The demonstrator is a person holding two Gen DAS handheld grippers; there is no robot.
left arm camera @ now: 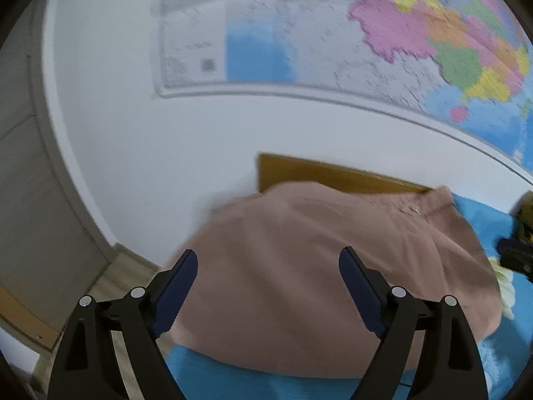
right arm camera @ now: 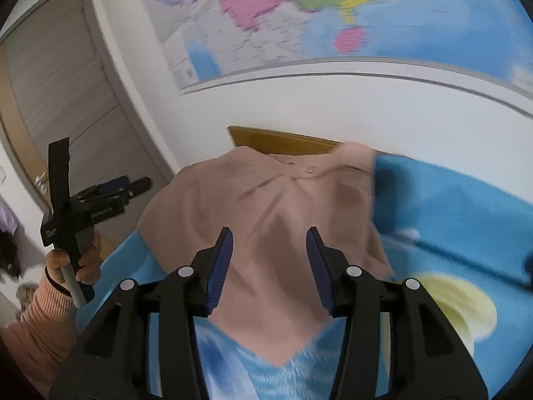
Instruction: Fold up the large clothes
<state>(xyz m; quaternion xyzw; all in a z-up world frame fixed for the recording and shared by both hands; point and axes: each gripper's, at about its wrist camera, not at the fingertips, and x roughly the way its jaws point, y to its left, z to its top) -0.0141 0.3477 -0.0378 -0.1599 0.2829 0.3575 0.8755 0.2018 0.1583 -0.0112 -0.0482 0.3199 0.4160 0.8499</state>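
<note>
A large dusty-pink garment lies in a rounded heap on a blue bed cover; its collar with a small metal clasp is at the far side. My left gripper hangs open above the garment's near left part, holding nothing. In the right wrist view the same garment lies ahead with creases fanning out from the collar. My right gripper is open over its near edge and empty. The left gripper shows at the left of that view, held in a hand beside the bed.
A wooden headboard stands behind the garment against a white wall with a large coloured map. A grey door is at the left. The bed cover has a pale yellow pattern at the right.
</note>
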